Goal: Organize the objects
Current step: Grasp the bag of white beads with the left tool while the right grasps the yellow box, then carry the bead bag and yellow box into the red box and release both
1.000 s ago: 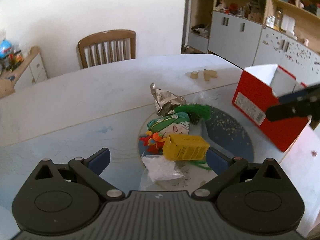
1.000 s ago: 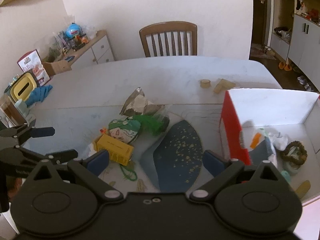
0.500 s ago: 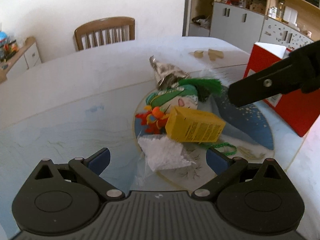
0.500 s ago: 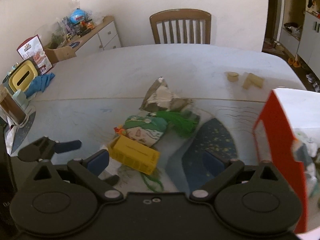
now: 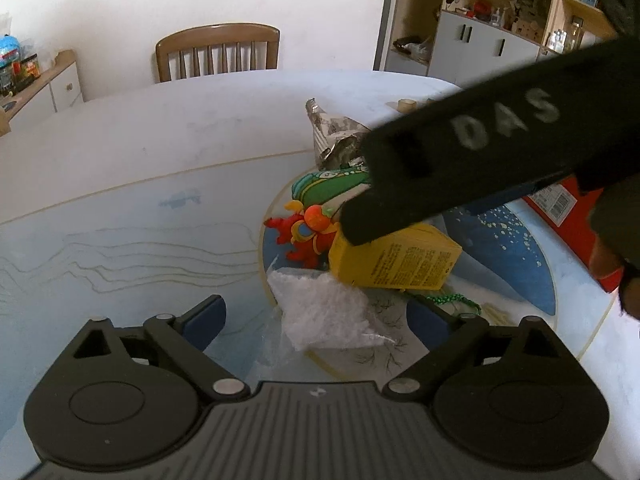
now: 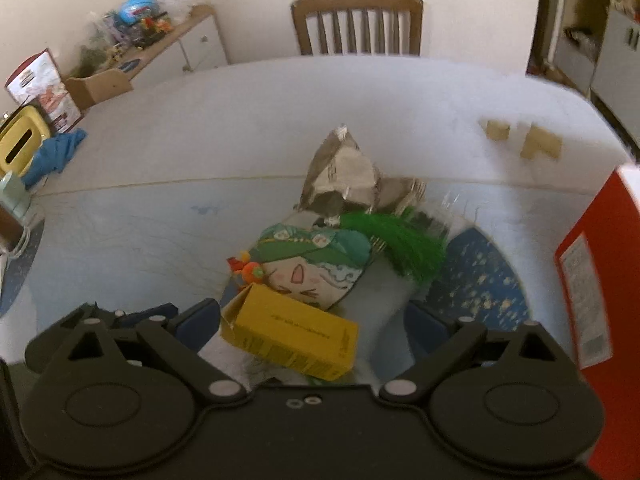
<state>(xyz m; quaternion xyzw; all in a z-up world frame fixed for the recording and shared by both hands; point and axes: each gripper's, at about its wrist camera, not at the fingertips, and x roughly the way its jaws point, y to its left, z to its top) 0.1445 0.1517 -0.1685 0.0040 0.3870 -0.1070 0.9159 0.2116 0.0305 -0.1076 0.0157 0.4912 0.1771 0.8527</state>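
Right gripper (image 6: pixel 312 320), jaws apart: lower squarely astride yellow box (image 6: pixel 290 340), clamp its long sides without snagging plush toy (image 6: pixel 316 268).

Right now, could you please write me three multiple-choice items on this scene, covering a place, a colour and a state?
1. Where does the yellow box lie?
A. inside the red box
B. on the table beside the cartoon pouch
C. on the chair

2. What colour is the tassel?
A. green
B. pink
C. white

3. How are both tools?
A. shut on the foil bag
B. shut on nothing
C. open, holding nothing

Answers:
1. B, the yellow box touches the cartoon pouch on the table.
2. A, it is plainly green.
3. C, the left tool and the right tool show spread fingers with nothing gripped.
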